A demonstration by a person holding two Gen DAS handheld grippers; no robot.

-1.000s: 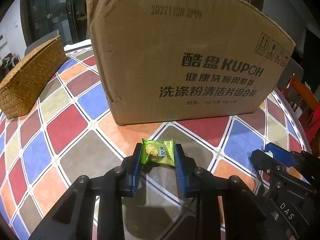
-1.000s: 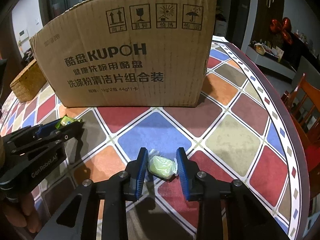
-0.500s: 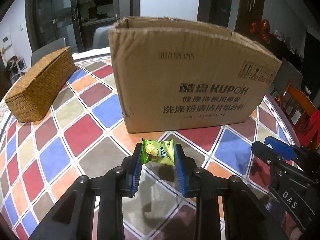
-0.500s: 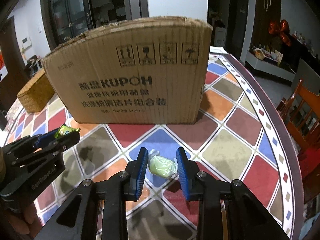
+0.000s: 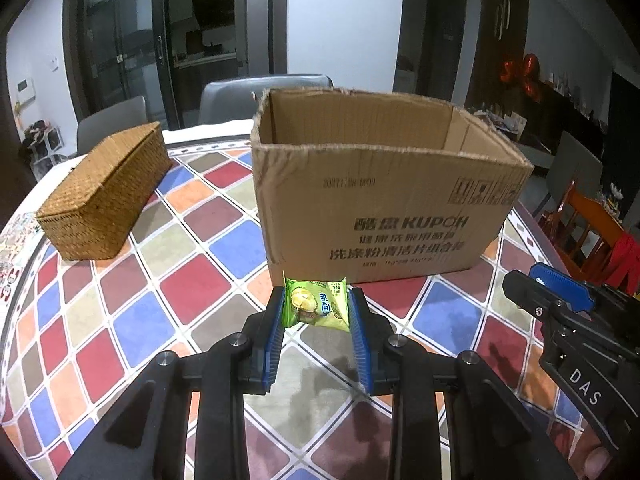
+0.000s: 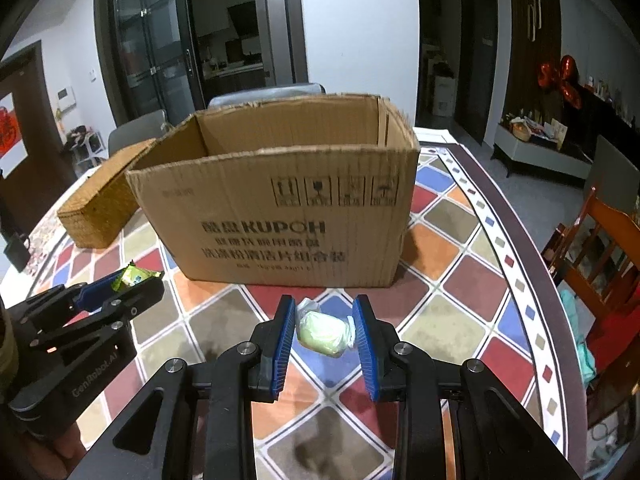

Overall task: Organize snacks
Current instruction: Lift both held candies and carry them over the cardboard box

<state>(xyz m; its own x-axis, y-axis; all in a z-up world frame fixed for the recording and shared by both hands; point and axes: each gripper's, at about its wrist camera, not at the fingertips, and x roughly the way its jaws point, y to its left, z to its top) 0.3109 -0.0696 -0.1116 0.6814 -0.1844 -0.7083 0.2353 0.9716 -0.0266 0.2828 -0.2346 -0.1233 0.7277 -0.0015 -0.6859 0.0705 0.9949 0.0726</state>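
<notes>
My left gripper (image 5: 316, 308) is shut on a green snack packet (image 5: 314, 305), held above the table in front of the open cardboard box (image 5: 384, 216). My right gripper (image 6: 325, 328) is shut on a pale green wrapped snack (image 6: 325, 330), also lifted in front of the cardboard box (image 6: 276, 220). Each gripper shows in the other's view: the right gripper (image 5: 560, 300) at the right edge, the left gripper (image 6: 120, 290) at the lower left with its green packet (image 6: 134, 276). The box's top is open and its upper inside walls show; its floor is hidden.
A lidded wicker basket (image 5: 104, 196) stands left of the box on the round table with a coloured diamond-pattern cloth (image 5: 192, 288). Grey chairs (image 5: 260, 96) stand behind the table, an orange wooden chair (image 6: 600, 256) to its right.
Both grippers have risen with their snacks; the box front sank in both views and its open top has come into sight. Neither grip has changed.
</notes>
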